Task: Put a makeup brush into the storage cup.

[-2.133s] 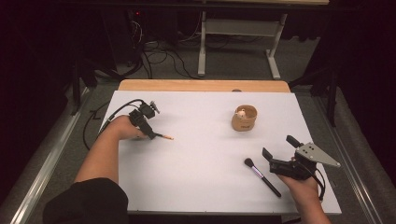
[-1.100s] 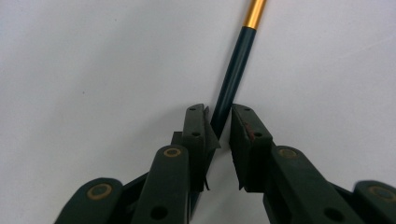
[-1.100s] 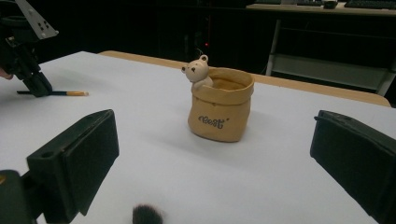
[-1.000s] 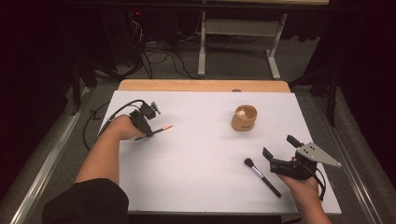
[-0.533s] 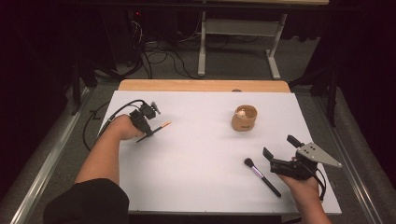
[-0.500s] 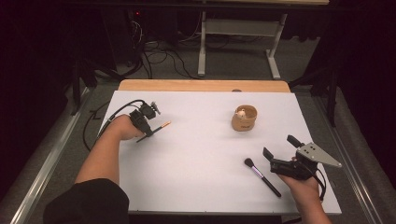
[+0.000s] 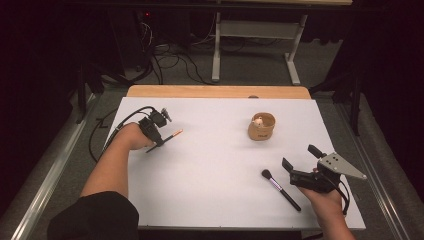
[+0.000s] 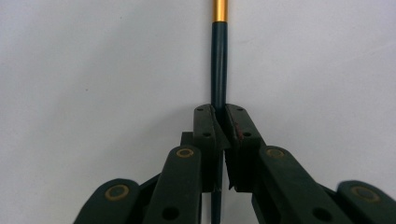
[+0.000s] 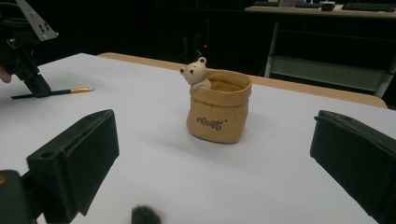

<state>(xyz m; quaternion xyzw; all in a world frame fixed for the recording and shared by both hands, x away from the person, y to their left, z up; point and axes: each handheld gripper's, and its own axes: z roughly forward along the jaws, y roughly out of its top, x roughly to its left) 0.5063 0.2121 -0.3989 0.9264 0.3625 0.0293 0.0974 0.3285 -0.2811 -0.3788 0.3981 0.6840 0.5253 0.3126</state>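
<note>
Near the worktop's (image 7: 220,200) left edge, the pencil (image 7: 172,135) is now lifted, where it lay flat before: our left tongs (image 7: 159,140) are clamped on it. Right tongs (image 7: 300,167) gape empty by the brush (image 7: 280,188); the pot (image 7: 262,127) waits.

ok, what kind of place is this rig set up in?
Most likely a lab or a data-collection workspace, not a home. A white table stands under dim light with loose cables on the carpet, a metal bench frame is behind it, and a desk with keyboards is farther back.
</note>
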